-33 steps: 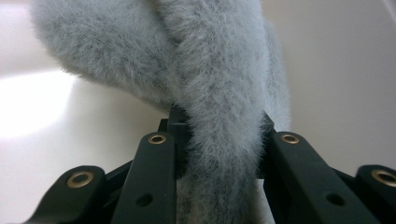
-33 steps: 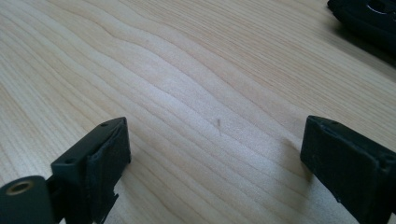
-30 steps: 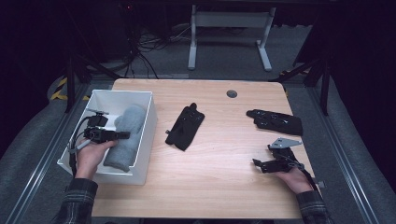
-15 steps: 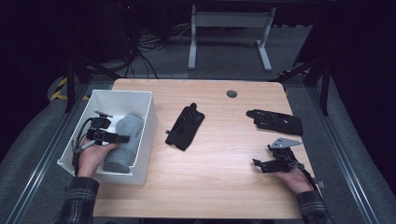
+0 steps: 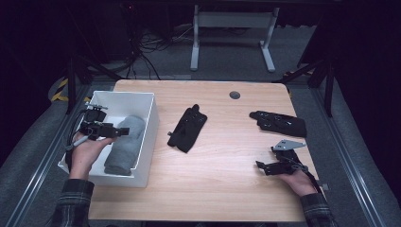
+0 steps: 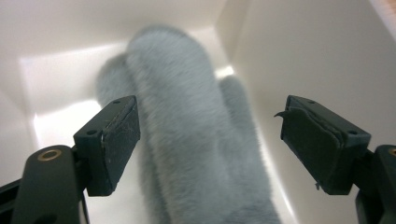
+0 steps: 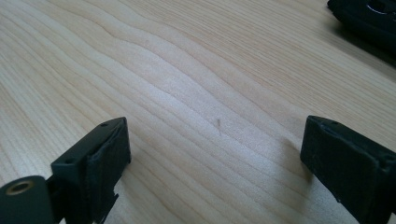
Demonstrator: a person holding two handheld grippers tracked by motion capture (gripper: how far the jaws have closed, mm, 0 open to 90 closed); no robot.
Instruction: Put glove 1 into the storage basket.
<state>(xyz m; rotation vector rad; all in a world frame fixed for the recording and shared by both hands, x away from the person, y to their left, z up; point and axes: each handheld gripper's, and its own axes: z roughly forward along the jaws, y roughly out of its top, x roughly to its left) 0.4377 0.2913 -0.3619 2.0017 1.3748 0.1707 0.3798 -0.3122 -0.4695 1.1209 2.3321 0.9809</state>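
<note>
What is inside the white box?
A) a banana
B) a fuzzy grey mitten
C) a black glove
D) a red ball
B: a fuzzy grey mitten lies in the white box, right under the open left claw; the black gloves lie out on the table instead.

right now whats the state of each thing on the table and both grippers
left gripper: open, jaws either side of the grey mitten, over the bin
right gripper: open, nothing between its jaws, low over bare wood
fluffy grey mitten: lying flat in the bin
white plastic bin: upright, at the table's left edge
black glove mid-table: lying flat
black glove at the right: lying flat
light wooden table: level
</note>
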